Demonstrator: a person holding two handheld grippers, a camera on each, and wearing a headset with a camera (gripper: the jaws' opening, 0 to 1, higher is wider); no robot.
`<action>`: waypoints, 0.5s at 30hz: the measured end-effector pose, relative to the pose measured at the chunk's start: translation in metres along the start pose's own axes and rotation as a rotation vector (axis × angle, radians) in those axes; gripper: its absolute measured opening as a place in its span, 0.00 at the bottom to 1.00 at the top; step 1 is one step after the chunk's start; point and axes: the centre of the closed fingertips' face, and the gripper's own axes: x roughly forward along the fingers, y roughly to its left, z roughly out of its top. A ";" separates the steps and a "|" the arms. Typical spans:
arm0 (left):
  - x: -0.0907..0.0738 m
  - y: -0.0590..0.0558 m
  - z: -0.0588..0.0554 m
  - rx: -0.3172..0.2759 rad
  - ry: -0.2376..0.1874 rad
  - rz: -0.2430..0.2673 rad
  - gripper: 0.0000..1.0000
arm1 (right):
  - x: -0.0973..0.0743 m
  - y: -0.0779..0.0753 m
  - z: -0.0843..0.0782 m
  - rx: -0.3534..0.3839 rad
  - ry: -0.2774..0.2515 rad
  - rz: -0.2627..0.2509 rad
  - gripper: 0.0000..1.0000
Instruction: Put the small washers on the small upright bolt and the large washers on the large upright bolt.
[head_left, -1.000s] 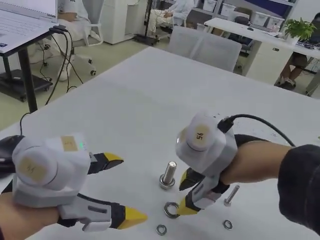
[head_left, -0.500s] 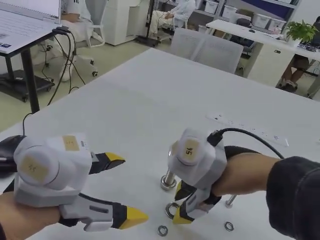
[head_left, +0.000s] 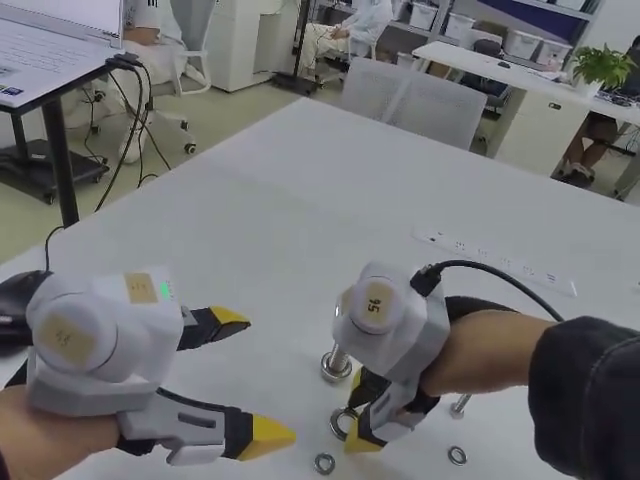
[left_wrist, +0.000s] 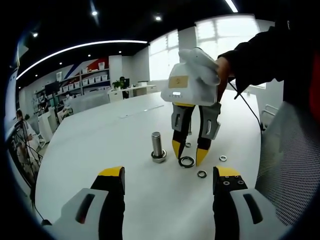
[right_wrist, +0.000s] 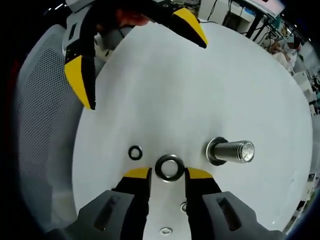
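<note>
A white workbench (head_left: 300, 200) carried the whole job, its near edge holding two bolts and a scatter of washers within reach of a person working a gripper in each hand. The left gripper (head_left: 255, 378) hung off to the side above bare tabletop with its jaws spread wide and nothing between them, apparently parked there to keep the work area free. The right gripper (head_left: 356, 412) pointed steeply down at the bench, its yellow-tipped jaws parted just enough to straddle a washer. Whether the pads had touched metal could not be told, and the ring lay flat on the surface, so it read as a grasp about to close, not a lift. The large upright bolt (head_left: 335, 362) stood on its head just beside that gripper, threads up, a short carry away. The large washer (right_wrist: 169, 168) lay framed between the right jaw tips, near the bolt's base but not on it. The small bolt (head_left: 460, 404) showed beside the person's right hand, partly hidden. Two small washers (head_left: 324, 463) (head_left: 457, 456) lay loose at the near edge, neither threaded onto anything.
</note>
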 end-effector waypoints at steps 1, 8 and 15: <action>0.000 0.000 0.000 -0.001 -0.001 0.000 0.71 | 0.000 0.000 0.000 0.001 -0.001 0.000 0.29; -0.001 -0.002 0.002 0.001 -0.005 0.001 0.71 | 0.000 0.001 0.000 0.001 0.003 0.000 0.26; -0.002 -0.003 0.002 0.000 -0.006 0.002 0.71 | -0.001 0.000 0.000 0.007 0.007 -0.004 0.25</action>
